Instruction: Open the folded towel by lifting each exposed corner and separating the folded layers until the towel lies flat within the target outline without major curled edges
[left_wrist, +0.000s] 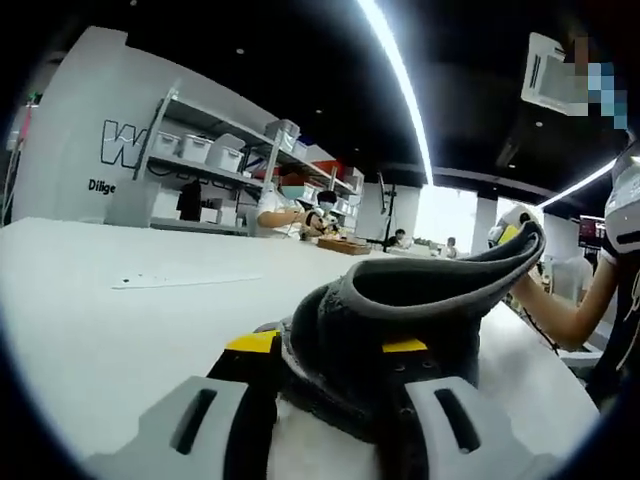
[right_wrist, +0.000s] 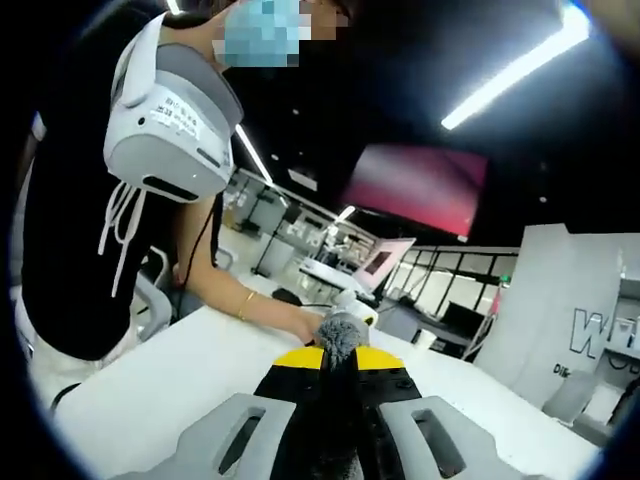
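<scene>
In the left gripper view a dark grey towel (left_wrist: 400, 310) is bunched between the yellow-tipped jaws of my left gripper (left_wrist: 330, 346), which is shut on it. The cloth rises in a thick fold to the right, above the white table (left_wrist: 120, 320). Its far end (left_wrist: 525, 245) meets the other gripper's yellow tip (left_wrist: 508, 236). In the right gripper view my right gripper (right_wrist: 340, 360) is shut on a grey tuft of the towel (right_wrist: 343, 335), which sticks up between its jaws. How much of the towel hangs below the jaws is hidden.
A faint thin line (left_wrist: 185, 280) marks the tabletop to the left. The person in a black shirt (right_wrist: 90, 250) stands close at the table edge, forearm (right_wrist: 250, 300) stretched over it. Shelves with bins (left_wrist: 210, 150) and seated people (left_wrist: 285, 205) lie far behind.
</scene>
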